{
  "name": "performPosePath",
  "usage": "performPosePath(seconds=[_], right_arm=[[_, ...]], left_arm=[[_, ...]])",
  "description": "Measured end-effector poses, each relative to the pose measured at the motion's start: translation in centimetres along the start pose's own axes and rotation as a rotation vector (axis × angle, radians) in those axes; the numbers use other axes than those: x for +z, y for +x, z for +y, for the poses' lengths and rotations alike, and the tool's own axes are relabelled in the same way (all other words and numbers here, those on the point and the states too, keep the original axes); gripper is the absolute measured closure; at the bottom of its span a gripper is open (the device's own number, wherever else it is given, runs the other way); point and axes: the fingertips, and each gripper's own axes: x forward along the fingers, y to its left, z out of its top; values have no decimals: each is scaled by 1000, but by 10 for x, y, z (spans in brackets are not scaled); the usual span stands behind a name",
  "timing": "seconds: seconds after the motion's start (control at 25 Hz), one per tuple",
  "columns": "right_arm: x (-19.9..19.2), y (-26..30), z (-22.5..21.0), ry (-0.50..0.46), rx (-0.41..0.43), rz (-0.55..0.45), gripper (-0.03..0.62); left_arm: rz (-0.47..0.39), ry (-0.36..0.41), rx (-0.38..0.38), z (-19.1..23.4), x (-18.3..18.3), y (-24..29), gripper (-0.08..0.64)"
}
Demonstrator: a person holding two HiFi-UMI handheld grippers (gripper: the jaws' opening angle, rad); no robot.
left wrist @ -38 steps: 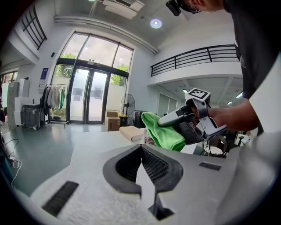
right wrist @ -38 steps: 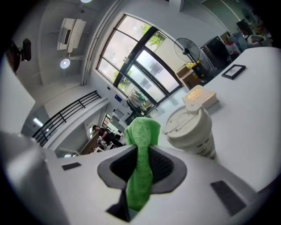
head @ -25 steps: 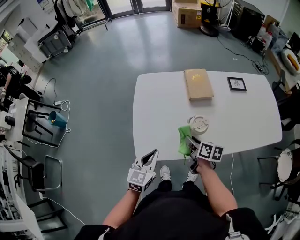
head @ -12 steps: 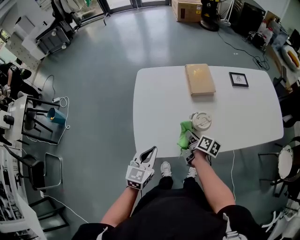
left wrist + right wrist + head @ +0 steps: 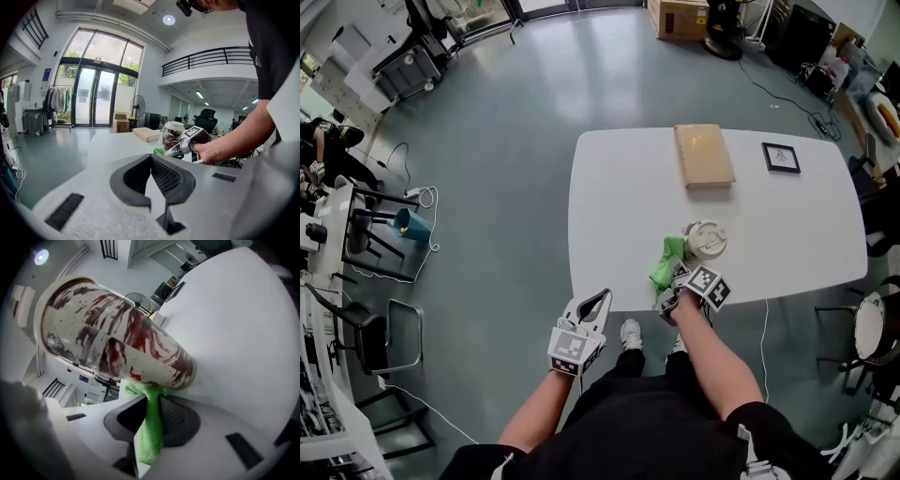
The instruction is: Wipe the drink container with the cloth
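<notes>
A white drink cup [image 5: 704,240] with red blotches and a lid stands near the front edge of the white table [image 5: 628,187]. It fills the right gripper view as a tall cup [image 5: 117,341] and shows far off as the cup [image 5: 173,136] in the left gripper view. My right gripper [image 5: 677,285] is shut on a green cloth [image 5: 666,263], and the cloth [image 5: 149,423] touches the cup's base. My left gripper [image 5: 596,307] hangs off the table's front left, shut and empty.
A flat cardboard box [image 5: 704,155] and a small framed picture [image 5: 781,157] lie at the table's far side. Office chairs, a cart and cables stand on the grey floor to the left. A round stool [image 5: 870,330] sits at the right.
My right gripper has moved the green cloth slightly up and left against the cup's near side. The left gripper has barely shifted.
</notes>
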Motion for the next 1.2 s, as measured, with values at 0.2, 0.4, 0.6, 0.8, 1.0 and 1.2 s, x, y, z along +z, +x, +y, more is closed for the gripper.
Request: performPosePath(seconds=[0.2, 0.4, 0.6, 0.8, 1.0, 1.2], right_arm=[[-11, -2, 22, 31, 98, 35, 511], [-20, -37, 91, -152, 315, 103, 511], [-15, -89, 162, -424, 484, 63, 511], [11, -142, 205, -665, 588, -62, 513], [51, -186, 214, -923, 566, -229, 522], [92, -212, 196, -1001, 494, -320, 523]], left_arm=[[-20, 5, 0, 2, 3, 2, 552], [-79, -73, 55, 9, 24, -1, 552], [-120, -54, 50, 3, 49, 2, 552], [-201, -87, 15, -22, 85, 11, 552], [-250, -79, -46, -54, 114, 30, 552], [-267, -46, -102, -82, 129, 49, 552]])
